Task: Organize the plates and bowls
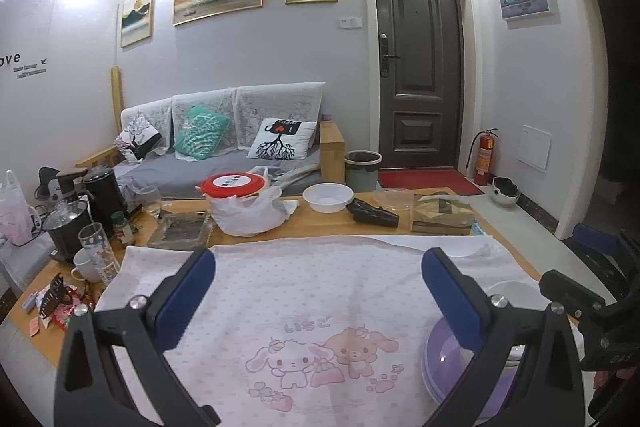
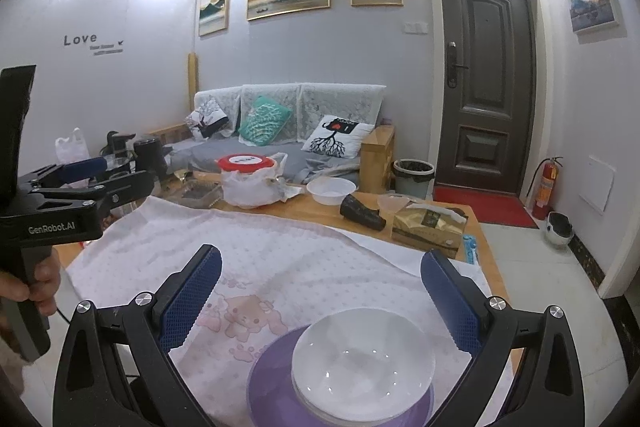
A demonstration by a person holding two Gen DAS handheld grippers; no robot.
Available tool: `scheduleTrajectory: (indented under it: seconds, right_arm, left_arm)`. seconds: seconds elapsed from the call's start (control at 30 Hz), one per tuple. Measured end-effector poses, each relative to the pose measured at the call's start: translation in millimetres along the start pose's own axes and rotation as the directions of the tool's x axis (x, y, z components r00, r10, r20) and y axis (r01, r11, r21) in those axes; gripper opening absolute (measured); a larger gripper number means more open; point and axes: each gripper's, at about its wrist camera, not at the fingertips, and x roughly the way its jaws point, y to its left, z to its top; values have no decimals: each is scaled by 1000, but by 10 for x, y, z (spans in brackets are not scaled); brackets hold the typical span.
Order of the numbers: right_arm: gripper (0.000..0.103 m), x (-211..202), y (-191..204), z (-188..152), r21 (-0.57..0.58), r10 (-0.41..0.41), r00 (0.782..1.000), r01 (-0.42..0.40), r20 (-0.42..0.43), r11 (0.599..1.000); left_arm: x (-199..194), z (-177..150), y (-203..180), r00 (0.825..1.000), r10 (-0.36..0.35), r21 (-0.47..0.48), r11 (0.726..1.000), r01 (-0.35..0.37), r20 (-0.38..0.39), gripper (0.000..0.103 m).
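White bowls (image 2: 362, 359) are stacked on purple plates (image 2: 268, 379) on the pink rabbit cloth (image 2: 260, 259) near the table's right front. My right gripper (image 2: 320, 287) is open and empty, just above and behind the stack. My left gripper (image 1: 318, 283) is open and empty over the cloth's middle; the purple plates (image 1: 444, 359) and a white bowl (image 1: 516, 293) lie to its right, partly hidden by its right finger. The left gripper also shows at the left in the right wrist view (image 2: 116, 179). Another white bowl (image 1: 328, 197) sits at the table's far side.
Beyond the cloth stand a red-lidded container in a plastic bag (image 1: 240, 199), a black object (image 1: 372, 213), a clear dish (image 1: 394, 199) and a tissue box (image 1: 442, 215). Kettles, cups and a glass (image 1: 98, 255) crowd the left end. Sofa (image 1: 224, 143), bin and door are behind.
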Motion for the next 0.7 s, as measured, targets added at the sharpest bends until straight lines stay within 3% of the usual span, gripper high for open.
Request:
scheduleTrajectory:
  seconds: [0.7]
  right_arm:
    - [99, 18, 6, 4, -1, 0, 1000, 0, 3, 1000]
  left_arm:
    - [-60, -3, 20, 1000, 6, -14, 1000, -6, 11, 102]
